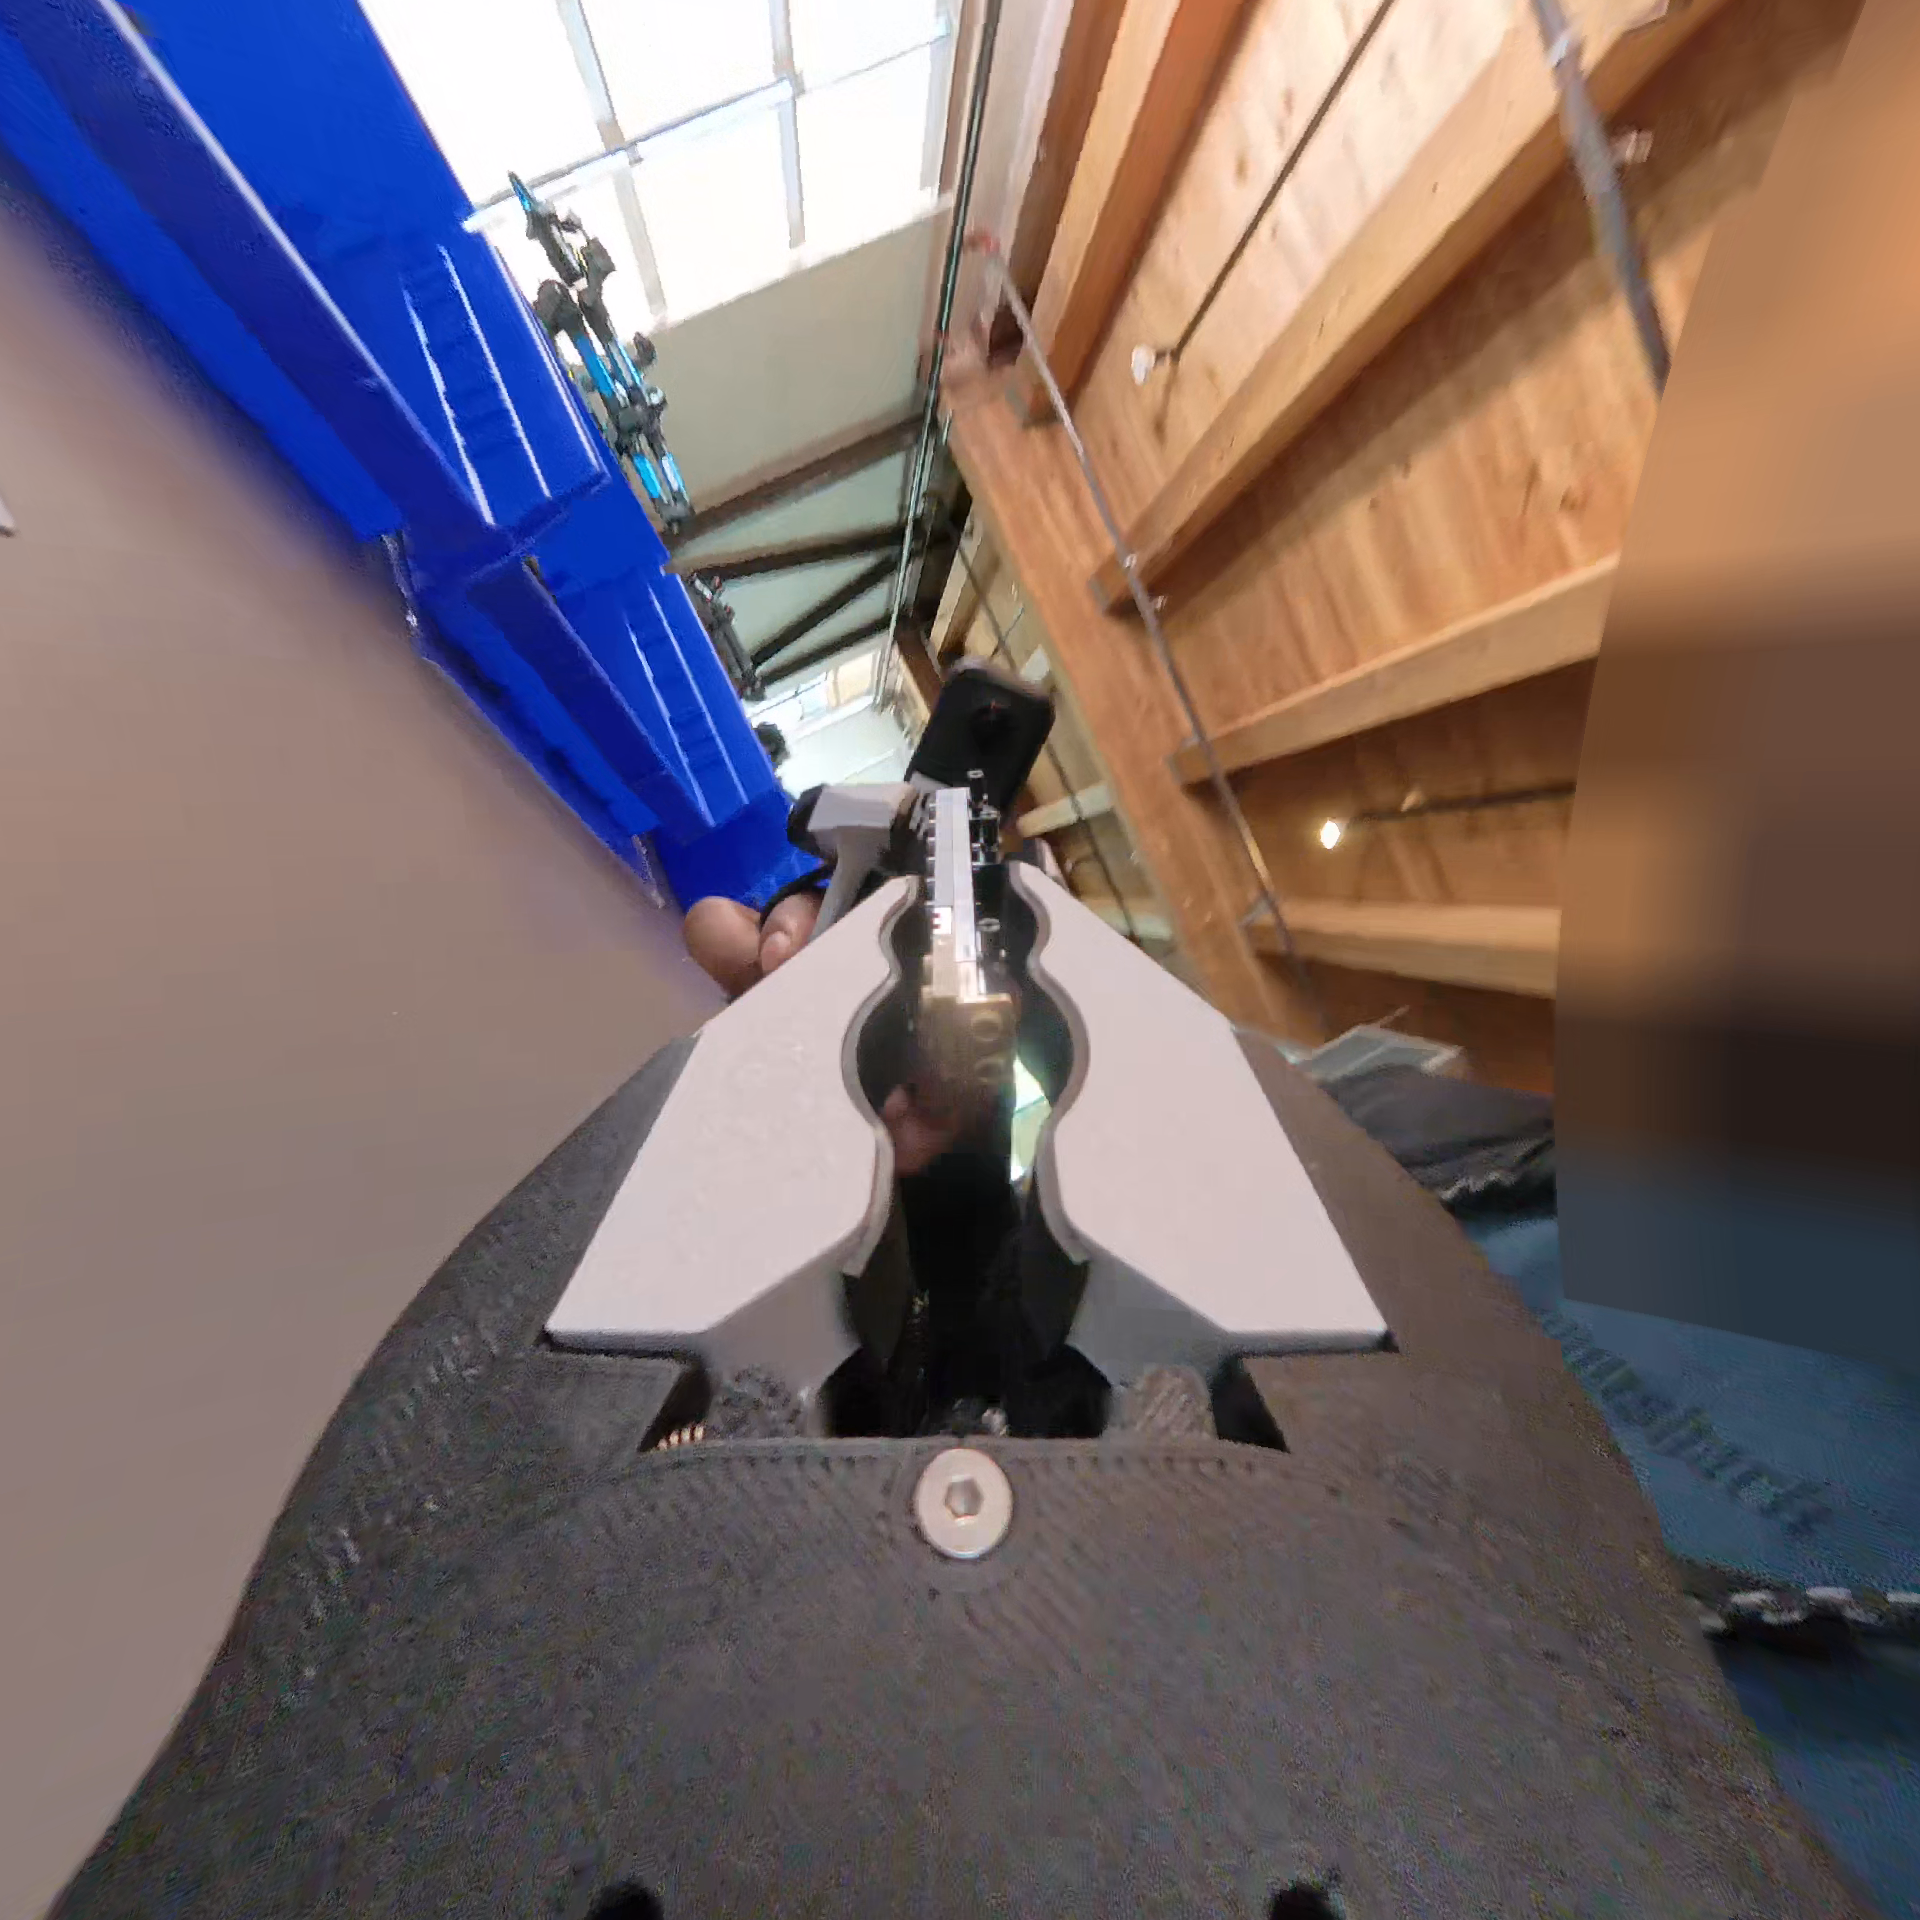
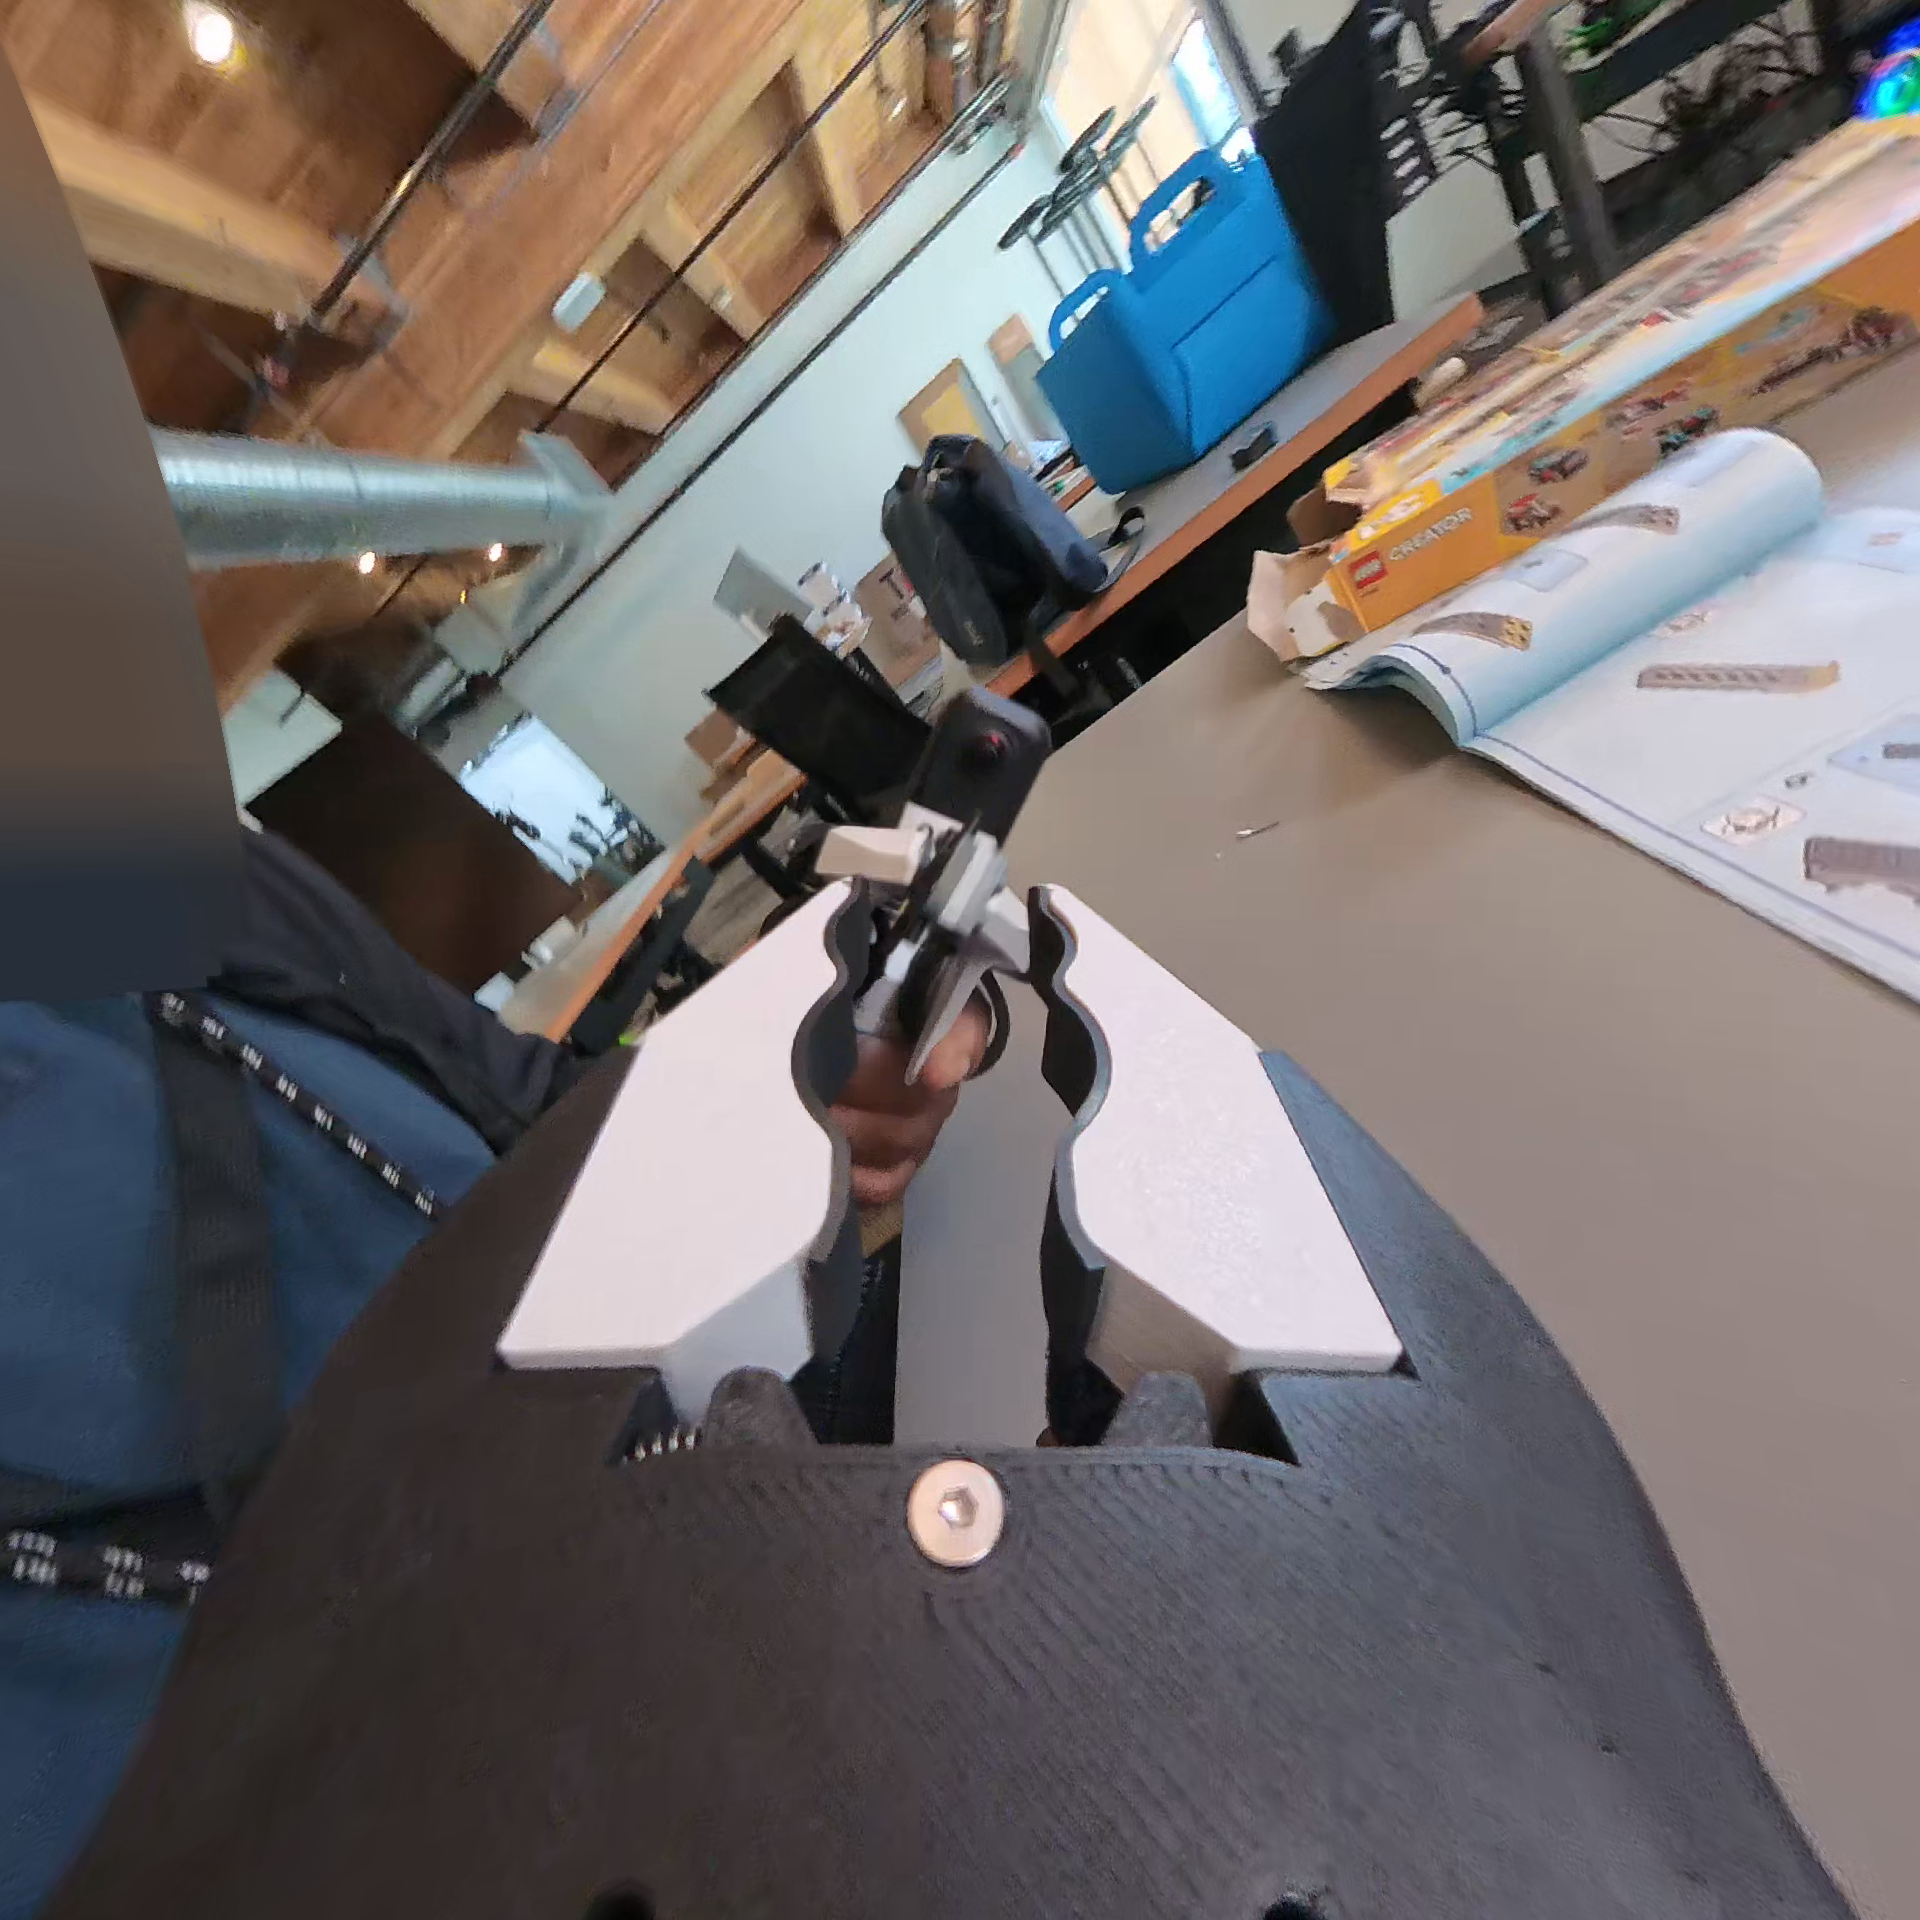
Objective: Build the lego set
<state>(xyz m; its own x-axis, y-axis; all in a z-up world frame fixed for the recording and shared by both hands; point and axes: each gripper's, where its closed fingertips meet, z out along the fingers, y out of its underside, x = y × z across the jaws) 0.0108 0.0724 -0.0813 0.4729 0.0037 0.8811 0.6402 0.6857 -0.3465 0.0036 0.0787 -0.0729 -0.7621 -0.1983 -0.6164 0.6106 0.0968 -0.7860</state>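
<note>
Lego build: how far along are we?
Early, by the look of it. Done: box opened, instruction booklet lying open on the table. In hand: left gripper, jaws shut on a small grey brick assembly, facing the open right gripper. Left: no finished model in view; most of the build probably remains.

Both views are brightly lit by blown-out windows (image 1: 675, 135), bent by fisheye distortion, and smeared by motion blur.

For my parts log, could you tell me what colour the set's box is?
Mainly yellow-orange; the box shows best in the right wrist view.
</note>
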